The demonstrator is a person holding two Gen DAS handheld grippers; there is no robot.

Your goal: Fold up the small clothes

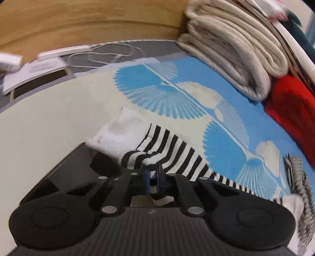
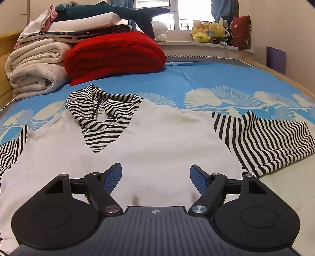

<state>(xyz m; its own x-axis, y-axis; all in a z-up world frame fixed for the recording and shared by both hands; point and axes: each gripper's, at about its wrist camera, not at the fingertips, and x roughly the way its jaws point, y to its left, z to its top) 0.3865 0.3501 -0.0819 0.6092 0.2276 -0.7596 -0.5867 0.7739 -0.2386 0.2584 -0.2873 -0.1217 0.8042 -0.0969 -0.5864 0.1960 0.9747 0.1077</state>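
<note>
While the left tool [image 1: 153, 173] is clamped shut on the striped sleeve [image 1: 173, 149] end, bunching it w/ the cuff poking back through the jaws, the right tool [image 2: 155, 177] hangs wide open & empty, low over the hoodie [image 2: 157, 141] white body. Both angle down toward the bed [image 2: 196, 78]. Hoodie lies spread flat, hood [image 2: 102, 110] up, other sleeve out; judging by that, folding barely begun: 1st sleeve fold in hand, rest left.

Red blanket [image 2: 114, 53] beside cream quilt [image 2: 35, 69], plush shark [image 2: 110, 11] atop stacked bedding.
</note>
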